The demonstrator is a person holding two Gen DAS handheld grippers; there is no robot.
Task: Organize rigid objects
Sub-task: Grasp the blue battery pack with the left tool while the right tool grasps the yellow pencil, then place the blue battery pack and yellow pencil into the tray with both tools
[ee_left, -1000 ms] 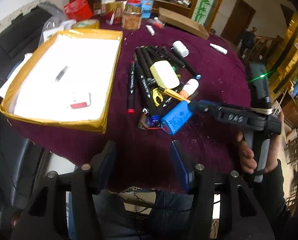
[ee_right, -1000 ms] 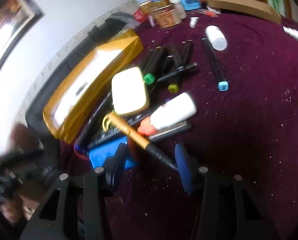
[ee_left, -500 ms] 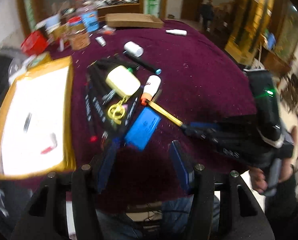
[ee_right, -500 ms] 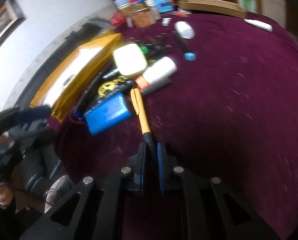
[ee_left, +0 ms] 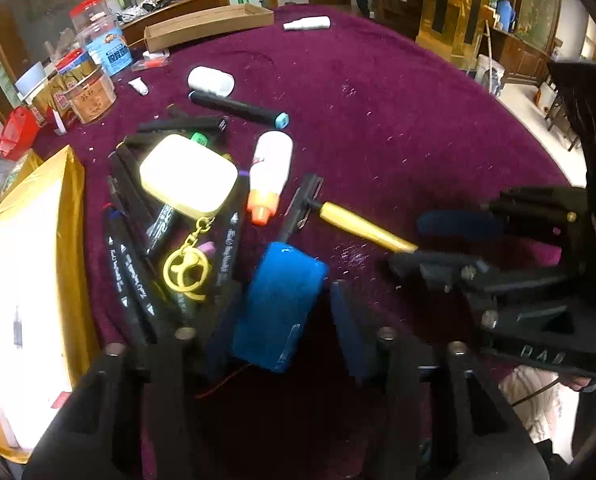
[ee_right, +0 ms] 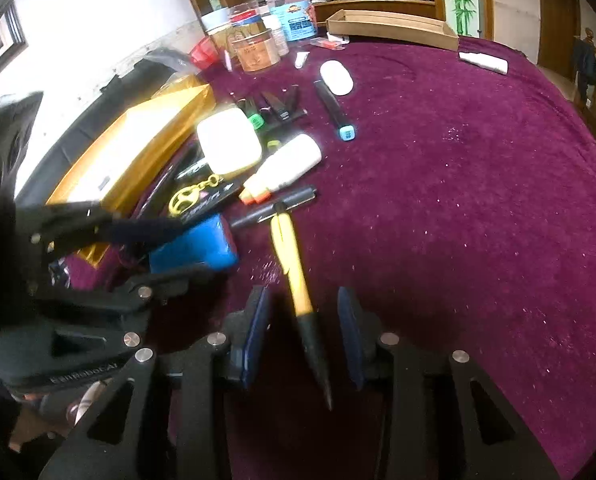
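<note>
Surface materials and finishes

Desk [ee_right: 458, 200]: matt maroon pile cloth, lint-flecked. Yellow pen [ee_right: 287, 252]: glossy plastic barrel, matt black grip. Blue battery pack [ee_left: 277, 304]: smooth wrap. Fingers [ee_right: 253, 332]: matt black plastic, blue pads.

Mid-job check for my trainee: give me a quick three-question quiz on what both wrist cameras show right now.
1. True or false: the right gripper is clamped shut on the yellow pen.
2. Which object lies between the open fingers of the left gripper? A) cardboard tray B) blue battery pack C) red-lidded jar
3. What colour is the cap of the white bottle lying beside the pale yellow case?

Key: 1 false, its jaws are open with the pen lying between them; 2 B; 3 orange.
</note>
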